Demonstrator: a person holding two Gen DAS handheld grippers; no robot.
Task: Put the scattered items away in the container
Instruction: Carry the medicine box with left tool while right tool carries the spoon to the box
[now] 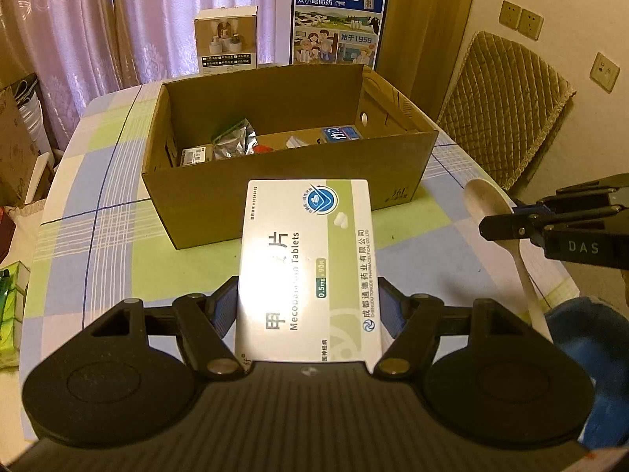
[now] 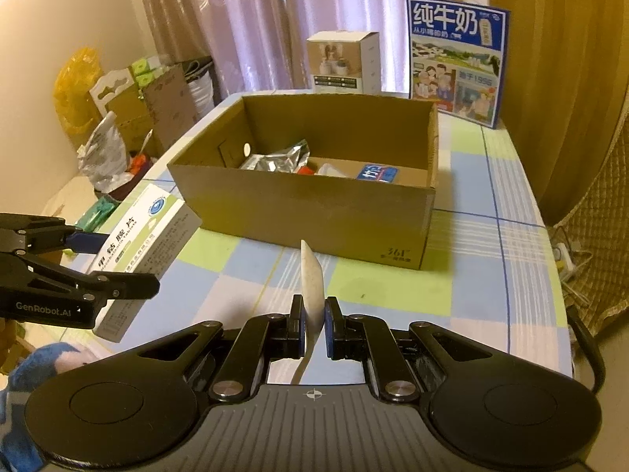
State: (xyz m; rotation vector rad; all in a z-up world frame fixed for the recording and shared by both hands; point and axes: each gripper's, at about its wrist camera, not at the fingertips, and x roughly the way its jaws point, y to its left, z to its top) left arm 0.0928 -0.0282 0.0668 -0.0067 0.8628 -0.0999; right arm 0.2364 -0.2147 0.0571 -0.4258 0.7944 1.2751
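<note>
Left gripper (image 1: 308,306) clamped on the white tablet box (image 1: 308,259), centre frame, above the checked tablecloth (image 1: 98,204). Only from the right wrist: right gripper (image 2: 313,328) pinched tight on the white spoon (image 2: 311,279), edge-on, lower centre. Cardboard box (image 2: 314,212) just beyond, holding a foil packet (image 2: 275,161) and small blue carton (image 2: 375,173).

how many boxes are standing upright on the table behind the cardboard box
2: a small white product box behind the cardboard box's far left corner, and a tall blue milk carton box behind its far right. Others may be hidden.
</note>
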